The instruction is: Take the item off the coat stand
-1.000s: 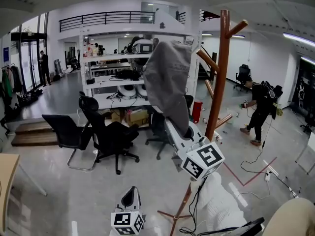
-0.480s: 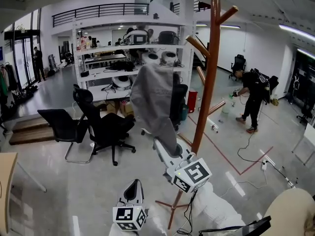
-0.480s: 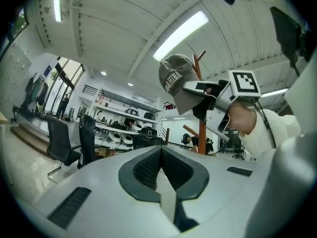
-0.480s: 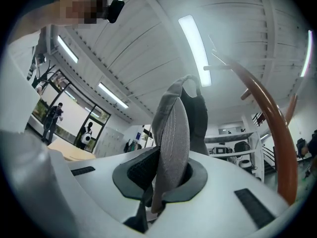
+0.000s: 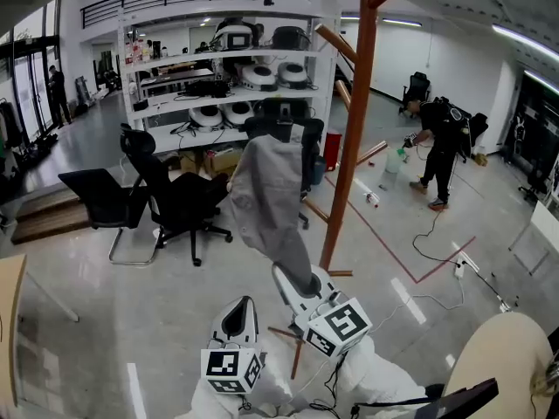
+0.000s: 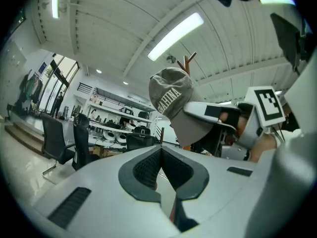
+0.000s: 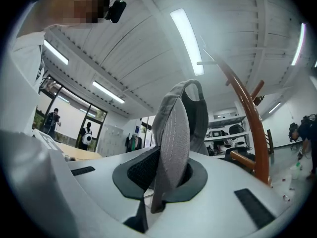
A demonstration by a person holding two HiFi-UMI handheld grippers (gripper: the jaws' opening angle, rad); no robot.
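A grey cap (image 5: pixel 266 201) hangs in the air to the left of the brown wooden coat stand (image 5: pixel 349 138), clear of its pegs. My right gripper (image 5: pixel 302 281) is shut on the cap's brim from below. In the right gripper view the brim (image 7: pixel 171 148) stands edge-on between the jaws of the right gripper (image 7: pixel 166 175), and the coat stand (image 7: pixel 253 128) rises at the right. My left gripper (image 5: pixel 235 311) is low and in front of me, shut with nothing in it. The left gripper view shows the closed left gripper (image 6: pixel 161 155) under the cap (image 6: pixel 171 95).
Black office chairs (image 5: pixel 179 208) stand to the left of the cap. A white shelf unit (image 5: pixel 218 59) with equipment is behind. A person in black (image 5: pixel 437 147) bends over at the back right. Red tape lines (image 5: pixel 419 269) and cables cross the floor.
The cap has come down and to the left, away from the stand's upper pegs, still held by my right gripper. The head view has tilted downward. The left gripper stays low.
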